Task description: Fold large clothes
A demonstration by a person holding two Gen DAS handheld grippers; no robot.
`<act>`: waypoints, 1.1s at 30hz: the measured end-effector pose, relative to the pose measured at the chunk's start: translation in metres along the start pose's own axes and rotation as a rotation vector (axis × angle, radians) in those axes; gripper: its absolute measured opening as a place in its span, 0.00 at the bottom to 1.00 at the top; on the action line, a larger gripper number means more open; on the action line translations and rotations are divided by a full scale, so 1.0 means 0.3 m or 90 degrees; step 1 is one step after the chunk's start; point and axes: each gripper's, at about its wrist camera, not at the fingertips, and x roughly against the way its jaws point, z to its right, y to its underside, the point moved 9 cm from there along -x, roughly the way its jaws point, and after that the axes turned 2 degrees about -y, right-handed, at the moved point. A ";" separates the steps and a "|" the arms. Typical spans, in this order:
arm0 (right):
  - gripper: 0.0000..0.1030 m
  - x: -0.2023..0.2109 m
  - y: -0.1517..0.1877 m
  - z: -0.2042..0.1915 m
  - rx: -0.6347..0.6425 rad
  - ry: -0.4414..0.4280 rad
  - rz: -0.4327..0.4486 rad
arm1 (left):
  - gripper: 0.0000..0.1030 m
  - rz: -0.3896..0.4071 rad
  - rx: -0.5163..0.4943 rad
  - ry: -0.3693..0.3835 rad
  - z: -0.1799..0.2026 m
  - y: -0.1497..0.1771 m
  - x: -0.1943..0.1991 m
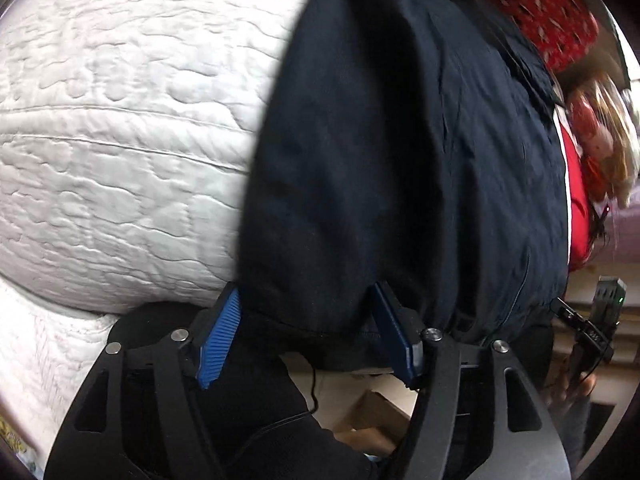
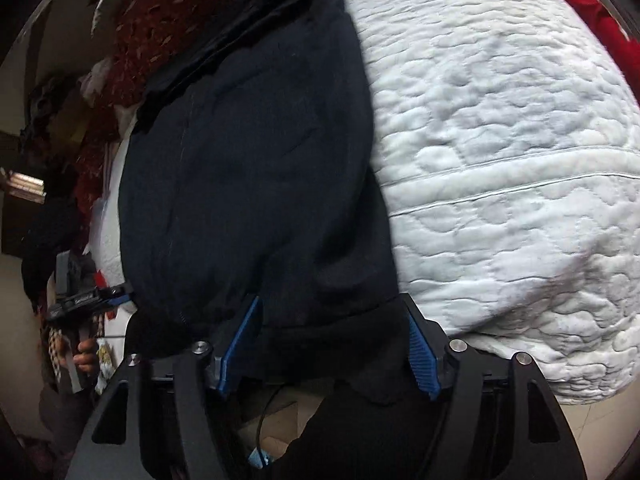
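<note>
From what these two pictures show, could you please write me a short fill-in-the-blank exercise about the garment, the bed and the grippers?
1. The dark garment lies on a quilted mattress whose colour is ____.
2. The left gripper has its jaws ____, with the garment's hem between them.
3. The pads of the right gripper are coloured ____.
4. Behind the garment lies a patterned cloth whose colour is ____.

Missing words: white; open; blue; red
</note>
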 end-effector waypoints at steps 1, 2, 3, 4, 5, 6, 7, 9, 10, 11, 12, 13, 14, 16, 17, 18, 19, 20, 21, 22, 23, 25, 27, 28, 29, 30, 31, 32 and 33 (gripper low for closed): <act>0.64 -0.004 0.010 -0.009 0.026 0.013 -0.005 | 0.61 0.009 -0.011 -0.002 -0.004 0.008 0.007; 0.60 -0.001 0.018 -0.007 0.045 0.029 -0.005 | 0.47 0.016 -0.022 -0.001 0.000 0.014 0.011; 0.41 0.002 0.030 -0.006 0.066 0.045 -0.007 | 0.30 0.017 -0.030 0.011 0.006 0.019 0.017; 0.21 0.006 0.038 -0.008 0.070 0.036 -0.011 | 0.21 0.013 -0.024 0.049 0.018 0.025 0.030; 0.20 0.008 0.032 -0.021 0.066 0.020 -0.005 | 0.12 0.011 -0.018 0.075 0.018 0.033 0.048; 0.17 0.021 0.031 -0.033 0.068 0.005 0.008 | 0.10 0.015 -0.015 0.090 0.026 0.031 0.068; 0.15 0.040 0.033 -0.045 0.075 -0.005 0.019 | 0.09 0.027 -0.020 0.103 0.036 0.025 0.102; 0.15 0.095 0.047 -0.067 0.081 -0.032 0.047 | 0.08 0.045 -0.024 0.133 0.061 0.020 0.158; 0.14 0.127 0.044 -0.084 0.079 -0.053 0.064 | 0.08 0.055 -0.023 0.154 0.082 0.007 0.190; 0.14 0.162 0.032 -0.103 0.073 -0.076 0.082 | 0.08 0.063 -0.021 0.171 0.115 -0.008 0.211; 0.14 0.190 0.024 -0.116 0.067 -0.097 0.099 | 0.08 0.075 -0.017 0.194 0.133 -0.024 0.247; 0.13 0.227 0.024 -0.122 0.060 -0.117 0.116 | 0.08 0.085 -0.014 0.211 0.140 -0.040 0.273; 0.13 0.262 0.013 -0.134 0.051 -0.141 0.137 | 0.08 0.094 -0.011 0.224 0.143 -0.051 0.298; 0.11 0.317 -0.028 -0.165 0.034 -0.178 0.174 | 0.08 0.106 0.000 0.249 0.171 -0.090 0.325; 0.11 0.346 -0.044 -0.170 0.026 -0.194 0.190 | 0.08 0.110 0.007 0.260 0.207 -0.114 0.317; 0.11 0.373 -0.065 -0.172 0.018 -0.208 0.204 | 0.08 0.112 0.012 0.267 0.215 -0.133 0.324; 0.11 0.401 -0.084 -0.175 0.011 -0.220 0.220 | 0.08 0.117 0.019 0.271 0.223 -0.155 0.330; 0.11 0.424 -0.096 -0.173 0.006 -0.229 0.230 | 0.08 0.122 0.023 0.273 0.221 -0.172 0.337; 0.10 0.445 -0.112 -0.171 -0.001 -0.238 0.241 | 0.08 0.128 0.029 0.274 0.235 -0.197 0.338; 0.10 0.465 -0.131 -0.169 -0.006 -0.244 0.251 | 0.08 0.134 0.039 0.276 0.241 -0.224 0.345; 0.10 0.478 -0.150 -0.169 -0.009 -0.248 0.258 | 0.08 0.140 0.050 0.283 0.245 -0.248 0.362; 0.10 0.510 -0.192 -0.159 -0.016 -0.260 0.273 | 0.08 0.156 0.076 0.295 0.240 -0.307 0.389; 0.10 0.522 -0.251 -0.177 -0.025 -0.273 0.289 | 0.08 0.174 0.095 0.301 0.227 -0.363 0.410; 0.10 0.491 -0.309 -0.228 -0.030 -0.280 0.299 | 0.08 0.186 0.109 0.304 0.228 -0.405 0.417; 0.10 0.511 -0.328 -0.219 -0.033 -0.285 0.308 | 0.08 0.193 0.119 0.307 0.223 -0.430 0.420; 0.10 0.503 -0.364 -0.233 -0.037 -0.289 0.314 | 0.08 0.200 0.130 0.310 0.212 -0.458 0.432; 0.10 0.515 -0.396 -0.233 -0.041 -0.294 0.323 | 0.08 0.209 0.143 0.317 0.210 -0.502 0.442; 0.10 0.491 -0.456 -0.272 -0.045 -0.297 0.330 | 0.08 0.215 0.150 0.319 0.199 -0.527 0.448; 0.10 0.497 -0.499 -0.270 -0.048 -0.299 0.338 | 0.08 0.221 0.158 0.320 0.205 -0.564 0.450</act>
